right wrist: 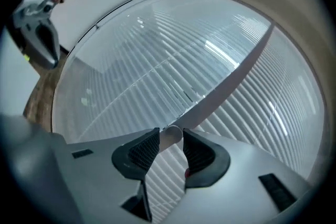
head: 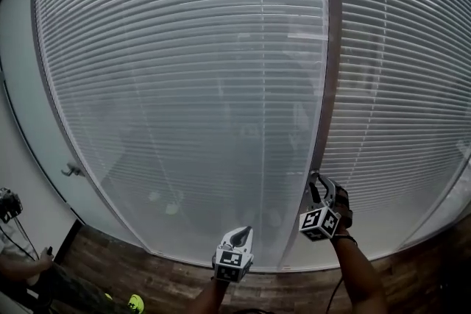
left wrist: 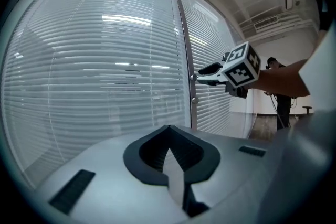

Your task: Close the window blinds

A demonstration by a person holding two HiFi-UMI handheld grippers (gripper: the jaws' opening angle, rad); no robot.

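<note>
White slatted blinds hang behind curved glass panes, split by a grey upright post. My right gripper is up against the foot of that post. In the right gripper view its dark pads press on either side of a small pale round knob on the post. My left gripper hangs lower and to the left, in front of the glass, touching nothing. Its jaws meet at the tips with nothing between them. The left gripper view also shows the right gripper at the post.
A wooden floor runs along the foot of the glass. A person sits at the lower left, with a bright green shoe. A small metal handle sticks out of the left pane. Another person stands far off.
</note>
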